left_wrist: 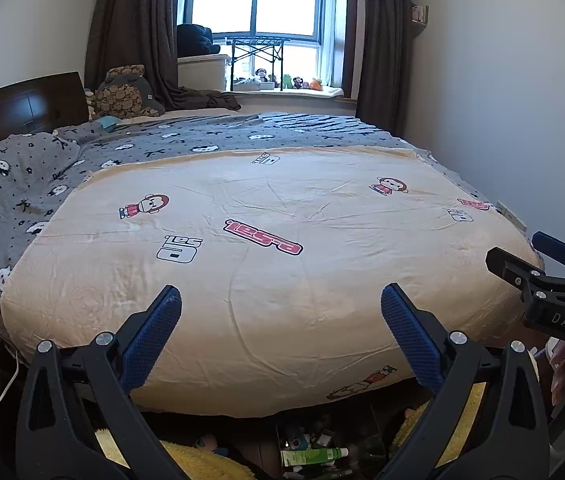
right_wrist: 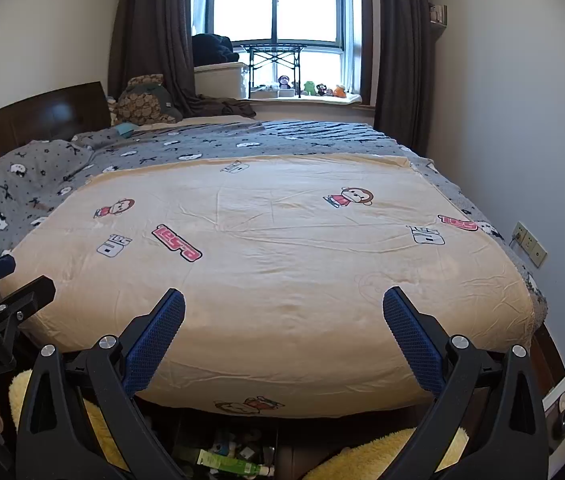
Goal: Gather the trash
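Observation:
Both grippers hover side by side over the near edge of a bed with a cream cartoon-print blanket (left_wrist: 266,216). My left gripper (left_wrist: 281,300) is open and empty, its blue pads wide apart. My right gripper (right_wrist: 283,302) is open and empty too; it also shows at the right edge of the left wrist view (left_wrist: 522,256). Below the bed's front edge sits a dark bin (left_wrist: 314,452) holding several bits of trash, with a green tube (left_wrist: 314,456) on top; the tube also shows in the right wrist view (right_wrist: 230,465). No trash shows on the blanket.
A grey patterned quilt (left_wrist: 34,176) covers the far and left side of the bed. A dark wooden headboard (left_wrist: 22,108) stands at left. Yellow fluffy fabric (right_wrist: 366,456) lies beside the bin. A white wall with sockets (right_wrist: 528,242) runs along the right. Window sill toys (right_wrist: 314,89) sit far back.

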Available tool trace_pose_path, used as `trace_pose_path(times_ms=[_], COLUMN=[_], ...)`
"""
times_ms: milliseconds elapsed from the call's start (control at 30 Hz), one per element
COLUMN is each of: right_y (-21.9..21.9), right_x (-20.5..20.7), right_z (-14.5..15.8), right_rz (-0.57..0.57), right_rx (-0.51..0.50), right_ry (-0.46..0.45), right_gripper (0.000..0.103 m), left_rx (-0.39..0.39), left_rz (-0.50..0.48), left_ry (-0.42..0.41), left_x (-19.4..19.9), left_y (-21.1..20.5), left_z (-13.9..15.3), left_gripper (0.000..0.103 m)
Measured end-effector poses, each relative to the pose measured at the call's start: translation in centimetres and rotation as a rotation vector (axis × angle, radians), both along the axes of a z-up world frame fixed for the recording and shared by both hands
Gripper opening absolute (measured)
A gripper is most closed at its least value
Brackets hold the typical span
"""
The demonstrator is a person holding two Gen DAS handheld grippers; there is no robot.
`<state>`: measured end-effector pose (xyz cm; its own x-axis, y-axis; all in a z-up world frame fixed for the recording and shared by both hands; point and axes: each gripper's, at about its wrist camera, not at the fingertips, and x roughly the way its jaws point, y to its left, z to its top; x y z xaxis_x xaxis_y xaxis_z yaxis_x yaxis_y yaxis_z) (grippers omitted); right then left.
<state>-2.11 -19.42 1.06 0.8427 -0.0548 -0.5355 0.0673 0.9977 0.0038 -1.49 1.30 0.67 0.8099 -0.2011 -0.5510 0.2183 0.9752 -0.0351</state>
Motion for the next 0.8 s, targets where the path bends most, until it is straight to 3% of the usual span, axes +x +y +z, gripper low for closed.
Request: trace_pose_path(times_ms=[800], right_y=[0.02], right_x=[0.17], right_z=[0.18], right_rz=[0.004], right_rx=[-0.003], right_ry=[0.004], right_gripper=[0.099], left_rx=[-0.003], left_rz=[0.001], left_ry=[-0.014], left_x=[-0.22], left_y=[0.19], left_z=[0.61], left_gripper=[0.095])
